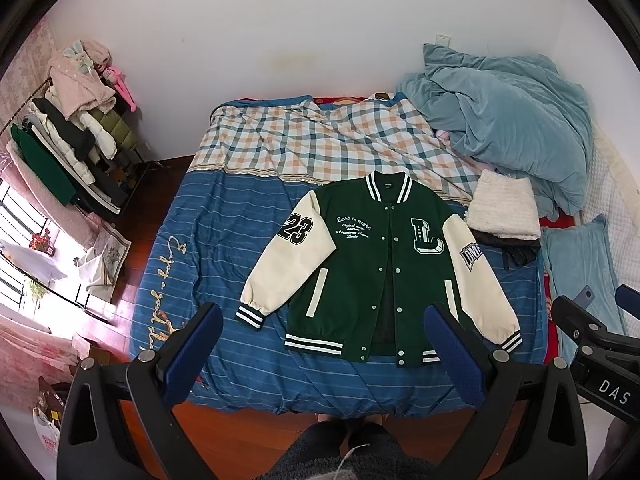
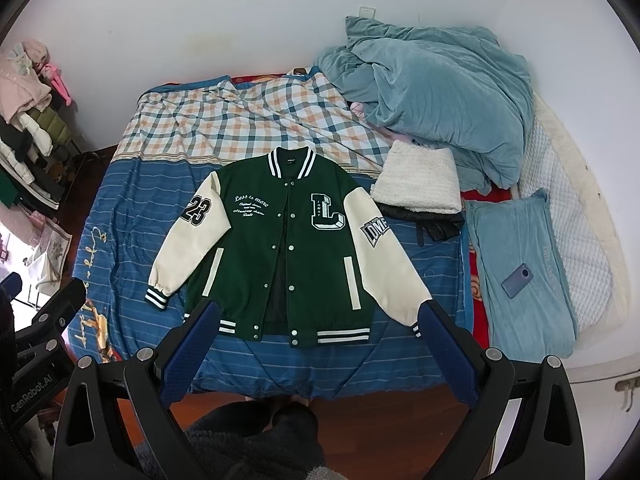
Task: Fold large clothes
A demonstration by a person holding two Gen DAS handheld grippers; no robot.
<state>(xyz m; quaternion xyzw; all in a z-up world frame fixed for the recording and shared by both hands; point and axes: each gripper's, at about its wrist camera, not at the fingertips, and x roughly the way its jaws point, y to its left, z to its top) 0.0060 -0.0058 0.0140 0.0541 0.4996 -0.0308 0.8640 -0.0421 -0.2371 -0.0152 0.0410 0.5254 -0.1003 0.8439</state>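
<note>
A green varsity jacket (image 1: 360,264) with cream sleeves lies flat, face up, on the blue striped bedspread (image 1: 224,240). It has a white "L" patch on the chest and "23" on one sleeve, and both sleeves spread downward. It also shows in the right wrist view (image 2: 256,248). My left gripper (image 1: 324,320) is open and empty, held above the jacket's hem at the bed's near edge. My right gripper (image 2: 320,320) is open and empty, also above the hem. The right gripper's body shows at the right of the left wrist view (image 1: 592,344).
A checked sheet (image 1: 320,140) covers the far bed. A rumpled blue quilt (image 1: 508,120), a folded white blanket (image 1: 504,212), a blue pillow (image 2: 520,272) and a phone (image 2: 517,280) lie right. A clothes rack (image 1: 68,140) stands left. My legs are on the wooden floor (image 1: 240,420) below.
</note>
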